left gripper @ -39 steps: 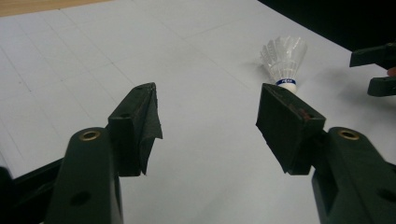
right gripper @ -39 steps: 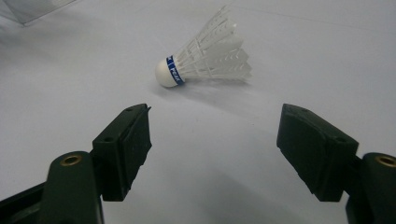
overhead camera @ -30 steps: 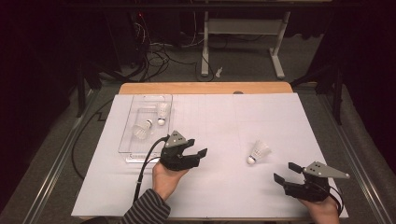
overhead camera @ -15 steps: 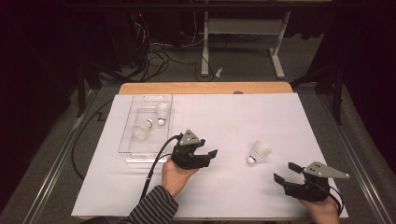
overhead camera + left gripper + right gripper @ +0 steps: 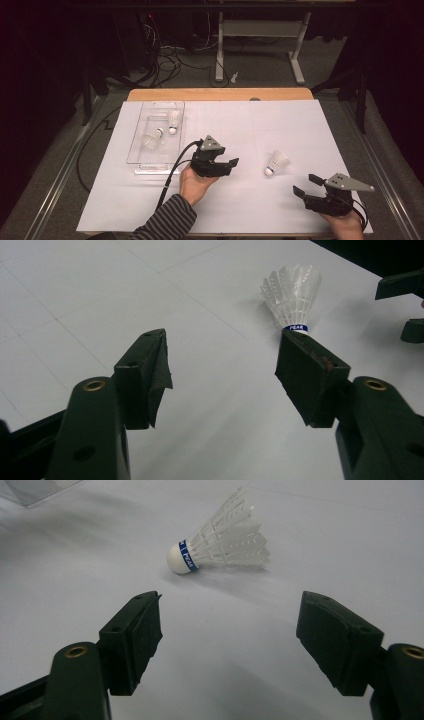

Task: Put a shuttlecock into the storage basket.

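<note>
The shuttlecock (image 5: 276,163) lies on its side on the white sheet (image 5: 280,125), toward the table's right edge, between the 2 grippers and touched by neither. The left gripper (image 5: 226,165), jaws apart and empty, points at it; the right gripper (image 5: 306,185), near the front right corner, is likewise spread and empty. A clear tray (image 5: 145,159) by the left edge holds 2 more shuttlecocks (image 5: 153,139). Beyond the wooden table edge (image 5: 220,94), cables (image 5: 170,55) and a stand (image 5: 260,30) sit in a dark room.
</note>
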Demonstrator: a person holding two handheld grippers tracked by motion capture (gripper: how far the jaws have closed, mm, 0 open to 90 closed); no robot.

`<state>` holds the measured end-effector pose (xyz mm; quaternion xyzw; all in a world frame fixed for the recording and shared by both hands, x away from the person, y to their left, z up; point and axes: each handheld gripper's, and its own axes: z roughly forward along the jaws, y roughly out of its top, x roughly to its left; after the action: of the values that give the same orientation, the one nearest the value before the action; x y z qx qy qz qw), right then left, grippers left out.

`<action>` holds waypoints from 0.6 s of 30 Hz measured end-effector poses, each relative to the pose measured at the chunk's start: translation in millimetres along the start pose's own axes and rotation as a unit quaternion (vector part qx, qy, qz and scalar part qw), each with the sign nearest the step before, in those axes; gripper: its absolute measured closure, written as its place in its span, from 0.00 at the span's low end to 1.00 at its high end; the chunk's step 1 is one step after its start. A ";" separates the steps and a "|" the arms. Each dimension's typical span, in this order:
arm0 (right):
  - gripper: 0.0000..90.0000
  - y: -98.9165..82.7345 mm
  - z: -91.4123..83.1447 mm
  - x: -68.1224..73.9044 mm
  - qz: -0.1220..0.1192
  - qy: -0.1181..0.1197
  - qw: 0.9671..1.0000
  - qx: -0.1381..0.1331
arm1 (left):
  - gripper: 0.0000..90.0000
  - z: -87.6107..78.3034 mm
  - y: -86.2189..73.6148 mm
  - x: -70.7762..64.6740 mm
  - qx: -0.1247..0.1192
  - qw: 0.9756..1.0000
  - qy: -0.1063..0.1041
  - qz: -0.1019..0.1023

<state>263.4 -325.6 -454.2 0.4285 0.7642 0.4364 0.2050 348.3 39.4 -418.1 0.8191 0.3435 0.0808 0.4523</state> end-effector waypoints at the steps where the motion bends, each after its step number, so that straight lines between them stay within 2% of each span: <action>1: 0.29 0.0 0.1 0.0 0.000 0.000 1.000 0.000 | 0.43 1.0 1.0 -0.5 0.001 1.000 0.000 0.002; 11: 0.30 0.3 0.4 0.8 -0.001 -0.001 1.000 0.001 | 0.44 11.1 11.6 -7.9 0.024 0.999 0.006 0.026; 18: 0.30 0.3 0.8 0.6 -0.001 0.000 1.000 0.002 | 0.45 18.0 18.4 -10.7 0.035 0.999 0.000 0.032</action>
<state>263.8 -324.6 -454.4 0.4281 0.7655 0.4343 0.2051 357.2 13.7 -411.9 0.8450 0.3198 0.0829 0.4206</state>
